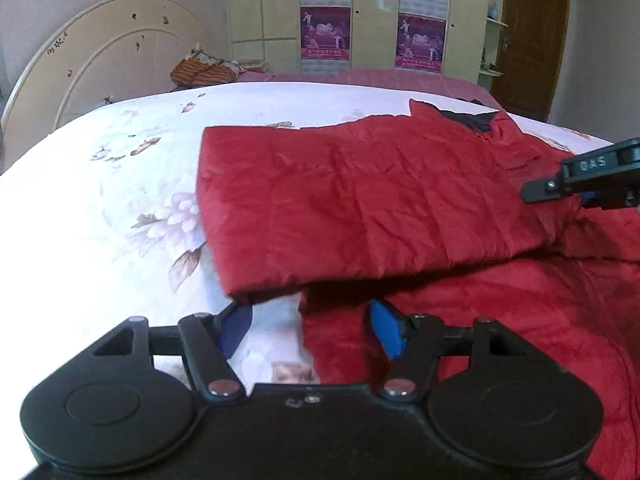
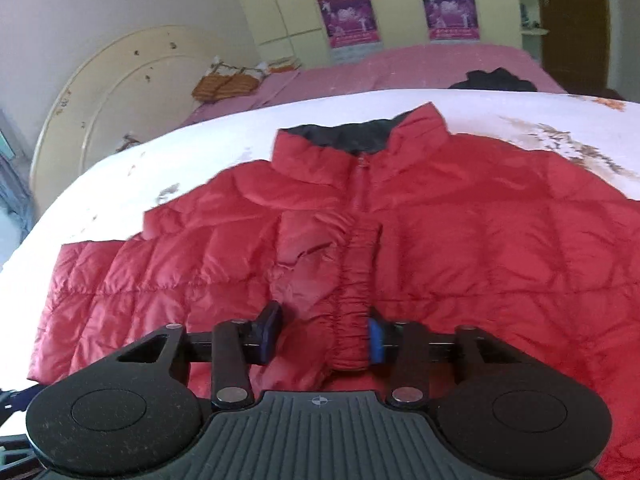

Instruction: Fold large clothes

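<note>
The left gripper [image 1: 312,330] has its jaws spread, empty, over the hem edge of the red jacket [image 2: 440,240]. The right gripper [image 2: 322,334] pinches the jacket's front placket. The jacket lies flat on the bed [image 2: 500,116].

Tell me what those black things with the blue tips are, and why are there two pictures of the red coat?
They are grabbing tools. A person holds one in each hand, and each carries a little camera that looks along its two fingers, so you get one picture per tool. A red jacket lies spread on a flowery bed sheet. The left gripper is open over the jacket's edge, holding nothing. The right gripper pinches the bunched fabric at the bottom of the zip.
</note>
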`<state>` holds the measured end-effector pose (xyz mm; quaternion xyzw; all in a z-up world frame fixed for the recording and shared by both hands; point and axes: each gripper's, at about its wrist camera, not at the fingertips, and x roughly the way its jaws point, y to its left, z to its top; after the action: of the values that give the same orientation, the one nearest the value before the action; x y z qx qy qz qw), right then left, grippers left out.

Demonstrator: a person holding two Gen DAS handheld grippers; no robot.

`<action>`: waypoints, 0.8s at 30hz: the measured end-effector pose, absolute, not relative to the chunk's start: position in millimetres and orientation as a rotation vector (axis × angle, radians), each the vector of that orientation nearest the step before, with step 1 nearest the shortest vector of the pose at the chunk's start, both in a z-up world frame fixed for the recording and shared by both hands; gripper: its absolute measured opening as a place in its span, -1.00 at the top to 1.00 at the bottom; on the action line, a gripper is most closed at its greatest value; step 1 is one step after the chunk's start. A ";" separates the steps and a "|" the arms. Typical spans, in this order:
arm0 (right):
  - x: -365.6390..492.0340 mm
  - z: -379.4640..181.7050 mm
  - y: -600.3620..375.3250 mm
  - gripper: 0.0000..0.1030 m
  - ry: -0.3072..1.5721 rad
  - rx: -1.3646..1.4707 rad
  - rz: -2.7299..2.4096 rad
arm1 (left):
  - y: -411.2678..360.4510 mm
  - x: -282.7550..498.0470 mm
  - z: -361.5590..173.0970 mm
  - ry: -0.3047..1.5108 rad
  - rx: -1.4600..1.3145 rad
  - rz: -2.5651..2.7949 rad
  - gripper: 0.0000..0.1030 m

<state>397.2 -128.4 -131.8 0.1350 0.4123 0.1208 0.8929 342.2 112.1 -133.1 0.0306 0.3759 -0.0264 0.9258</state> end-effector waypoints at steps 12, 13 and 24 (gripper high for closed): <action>376.4 -84.5 -212.6 0.59 0.682 0.274 0.027 | 94.5 373.8 -138.4 0.696 0.166 -0.034 0.14; 373.8 -87.8 -218.2 0.59 0.695 0.288 0.018 | 92.8 375.9 -139.2 0.688 0.176 -0.041 0.36; 357.0 -140.4 -237.8 0.68 0.845 0.242 -0.118 | 87.1 369.3 -148.5 0.694 0.329 -0.065 0.71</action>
<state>357.0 -237.8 -140.4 0.1169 0.4086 -0.0571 0.9034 369.3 87.1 -148.5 0.1607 0.3384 -0.0319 0.9266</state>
